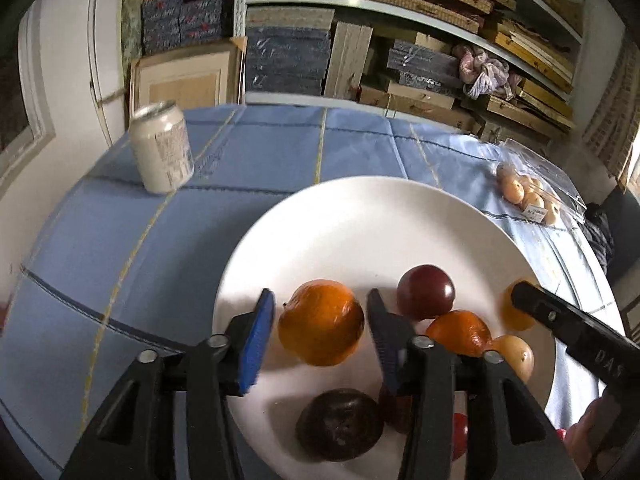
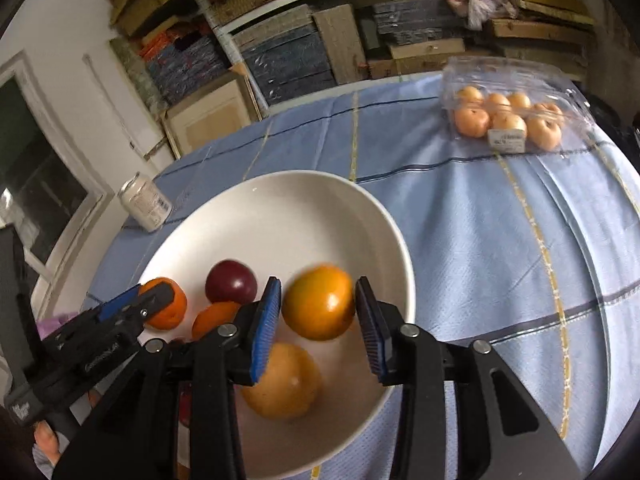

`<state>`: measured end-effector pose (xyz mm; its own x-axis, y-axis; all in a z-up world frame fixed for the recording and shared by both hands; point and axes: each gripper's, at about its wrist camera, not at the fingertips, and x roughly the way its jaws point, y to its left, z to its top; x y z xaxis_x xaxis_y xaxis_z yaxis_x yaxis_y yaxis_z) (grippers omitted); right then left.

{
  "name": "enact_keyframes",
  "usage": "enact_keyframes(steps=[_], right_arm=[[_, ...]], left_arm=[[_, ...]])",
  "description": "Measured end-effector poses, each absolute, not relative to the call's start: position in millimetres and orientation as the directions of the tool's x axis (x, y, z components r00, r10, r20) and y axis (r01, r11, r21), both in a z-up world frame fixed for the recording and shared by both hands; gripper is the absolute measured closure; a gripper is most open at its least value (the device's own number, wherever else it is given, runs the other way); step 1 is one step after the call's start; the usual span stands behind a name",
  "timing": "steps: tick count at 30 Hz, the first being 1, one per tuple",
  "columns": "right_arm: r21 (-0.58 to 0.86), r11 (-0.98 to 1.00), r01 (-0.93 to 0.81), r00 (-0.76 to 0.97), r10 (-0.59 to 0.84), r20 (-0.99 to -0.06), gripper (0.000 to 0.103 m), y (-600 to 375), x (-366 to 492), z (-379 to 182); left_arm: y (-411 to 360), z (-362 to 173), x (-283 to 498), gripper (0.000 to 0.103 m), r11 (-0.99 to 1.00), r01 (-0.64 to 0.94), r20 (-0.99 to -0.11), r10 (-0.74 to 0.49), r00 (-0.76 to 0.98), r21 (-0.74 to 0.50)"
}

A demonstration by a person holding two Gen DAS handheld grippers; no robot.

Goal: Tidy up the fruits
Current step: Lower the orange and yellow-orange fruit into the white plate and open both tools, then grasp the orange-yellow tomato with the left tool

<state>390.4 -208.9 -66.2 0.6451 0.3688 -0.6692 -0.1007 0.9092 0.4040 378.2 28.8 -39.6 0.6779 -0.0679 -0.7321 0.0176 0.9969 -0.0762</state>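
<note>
A white plate point(image 1: 340, 208) on the blue cloth holds several fruits. My left gripper point(image 1: 320, 316) is open around an orange tangerine point(image 1: 322, 322), with small gaps on both sides. A dark red plum point(image 1: 426, 291), a second tangerine point(image 1: 460, 332), a pale fruit point(image 1: 516, 356) and a dark purple fruit point(image 1: 340, 424) lie near it. My right gripper point(image 2: 318, 308) is open around a yellow-orange fruit point(image 2: 319, 307) over the plate point(image 2: 280, 208). Another yellow-orange fruit point(image 2: 284, 380) lies below it. The right gripper's finger point(image 1: 560, 316) shows at the plate's right side.
A white can point(image 1: 162, 148) stands on the cloth at the far left. A clear plastic pack of small pale fruits point(image 2: 508, 120) lies at the far right. Shelves of stacked boxes point(image 1: 360, 40) stand behind the table. The table edge curves close on both sides.
</note>
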Motion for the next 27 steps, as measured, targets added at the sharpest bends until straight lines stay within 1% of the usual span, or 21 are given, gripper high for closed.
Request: enact_keyframes(steps=[1, 2, 3, 5, 6, 7, 8, 9, 11, 13, 15, 17, 19, 21, 23, 24, 25, 27], right_arm=[[0.418, 0.903, -0.099, 0.654, 0.376, -0.657, 0.063, -213, 389, -62], [0.433, 0.896, -0.099, 0.664, 0.384, -0.642, 0.061, -217, 386, -56], [0.45, 0.887, -0.102, 0.678, 0.393, -0.622, 0.059, -221, 383, -49], [0.48, 0.87, -0.112, 0.723, 0.403, -0.561, 0.059, -231, 371, -23], [0.492, 0.861, -0.131, 0.747, 0.412, -0.522, 0.052, -236, 361, -7], [0.494, 0.856, -0.151, 0.768, 0.417, -0.486, 0.042, -239, 349, 10], [0.488, 0.856, -0.168, 0.786, 0.415, -0.458, 0.038, -242, 337, 24], [0.475, 0.861, -0.182, 0.803, 0.409, -0.434, 0.031, -242, 325, 36], [0.429, 0.877, -0.215, 0.831, 0.395, -0.391, 0.028, -241, 297, 55], [0.377, 0.893, -0.245, 0.848, 0.386, -0.362, 0.02, -238, 263, 52], [0.318, 0.918, -0.236, 0.867, 0.347, -0.357, 0.019, -237, 241, 41], [0.241, 0.95, -0.198, 0.892, 0.277, -0.356, 0.017, -239, 214, 18], [0.217, 0.964, -0.153, 0.892, 0.229, -0.39, 0.017, -244, 200, -5], [0.219, 0.968, -0.126, 0.883, 0.21, -0.42, 0.017, -249, 195, -16], [0.245, 0.963, -0.111, 0.886, 0.208, -0.414, 0.017, -258, 194, -19], [0.266, 0.959, -0.101, 0.89, 0.206, -0.406, 0.015, -263, 195, -19], [0.281, 0.955, -0.096, 0.891, 0.208, -0.404, 0.012, -266, 194, -19], [0.312, 0.947, -0.079, 0.889, 0.208, -0.407, 0.01, -273, 194, -22]], left_arm=[[28, -34, 374, 0.037, 0.998, 0.016, -0.719, -0.059, 0.693, -0.066], [27, -29, 371, 0.032, 0.998, 0.011, -0.708, -0.051, 0.704, -0.061], [28, -20, 366, 0.032, 0.998, 0.007, -0.692, -0.047, 0.72, -0.061], [31, -5, 354, 0.032, 0.997, 0.01, -0.672, -0.056, 0.739, -0.073], [32, 1, 348, 0.03, 0.997, 0.009, -0.662, -0.058, 0.747, -0.077], [35, 9, 335, 0.027, 0.997, 0.004, -0.645, -0.055, 0.762, -0.081], [38, 13, 324, 0.022, 0.997, -0.001, -0.632, -0.051, 0.773, -0.082], [43, 15, 308, 0.017, 0.996, -0.008, -0.619, -0.047, 0.784, -0.085], [48, 10, 288, 0.017, 0.996, -0.014, -0.623, -0.042, 0.781, -0.084], [51, -4, 264, 0.017, 0.998, -0.012, -0.643, -0.035, 0.765, -0.069], [51, -20, 249, 0.017, 0.998, -0.012, -0.681, -0.03, 0.732, -0.057], [48, -30, 239, 0.017, 0.999, -0.005, -0.699, -0.027, 0.714, -0.044], [41, -34, 229, 0.017, 1.0, 0.009, -0.695, -0.022, 0.719, -0.023], [32, -33, 222, 0.017, 0.999, 0.042, -0.675, -0.032, 0.738, -0.001], [23, -36, 221, 0.017, 0.998, 0.055, -0.661, -0.014, 0.75, 0.041], [18, -38, 221, 0.017, 0.996, 0.06, -0.66, -0.004, 0.751, 0.062], [15, -42, 222, 0.017, 0.995, 0.069, -0.666, 0.0, 0.746, 0.077], [10, -49, 226, 0.017, 0.993, 0.083, -0.682, -0.002, 0.731, 0.086]])
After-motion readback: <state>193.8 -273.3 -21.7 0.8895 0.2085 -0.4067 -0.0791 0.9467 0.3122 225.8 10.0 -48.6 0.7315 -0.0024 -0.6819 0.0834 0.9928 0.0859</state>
